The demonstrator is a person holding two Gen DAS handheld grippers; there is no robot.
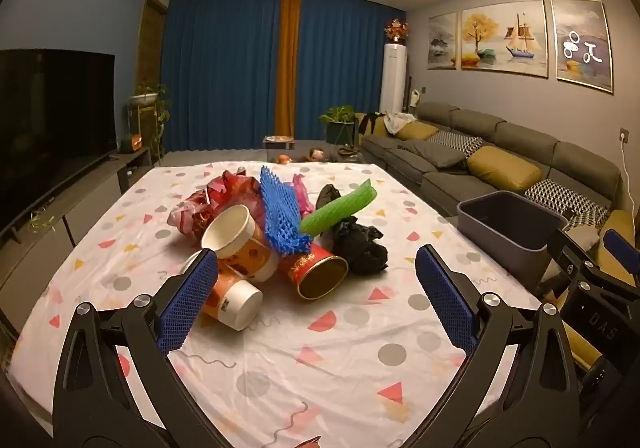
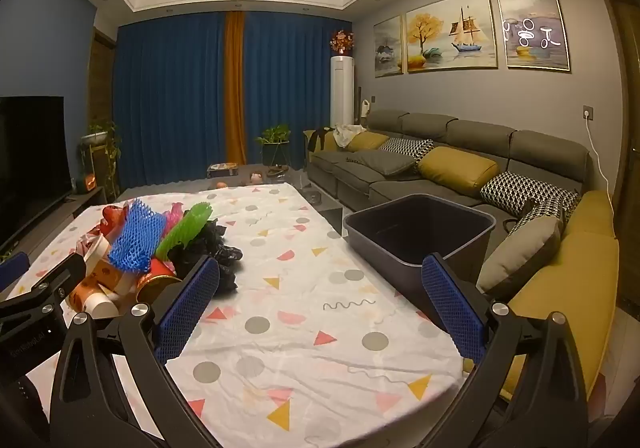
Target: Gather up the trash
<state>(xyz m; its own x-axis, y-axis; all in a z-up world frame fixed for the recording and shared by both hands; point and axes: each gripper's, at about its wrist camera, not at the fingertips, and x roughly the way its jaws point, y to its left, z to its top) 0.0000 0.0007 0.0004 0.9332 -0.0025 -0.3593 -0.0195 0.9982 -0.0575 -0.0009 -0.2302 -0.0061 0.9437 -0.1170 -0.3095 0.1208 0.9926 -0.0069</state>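
Observation:
A pile of trash lies mid-table: paper cups point(image 1: 236, 240), a red can point(image 1: 316, 272), blue foam net point(image 1: 282, 212), green foam net point(image 1: 340, 206), crumpled black bag point(image 1: 358, 246) and red wrapper point(image 1: 208, 204). My left gripper point(image 1: 316, 296) is open and empty, just short of the pile. My right gripper point(image 2: 320, 300) is open and empty over bare cloth, with the pile point(image 2: 136, 248) to its left. A dark grey bin point(image 2: 420, 232) stands at the table's right edge; it also shows in the left wrist view point(image 1: 508, 224).
The table carries a white cloth with coloured shapes point(image 2: 304, 348). A grey sofa with cushions point(image 2: 460, 168) runs along the right. A TV point(image 1: 52, 104) stands on a low cabinet at the left. Blue curtains point(image 1: 224, 68) hang at the back.

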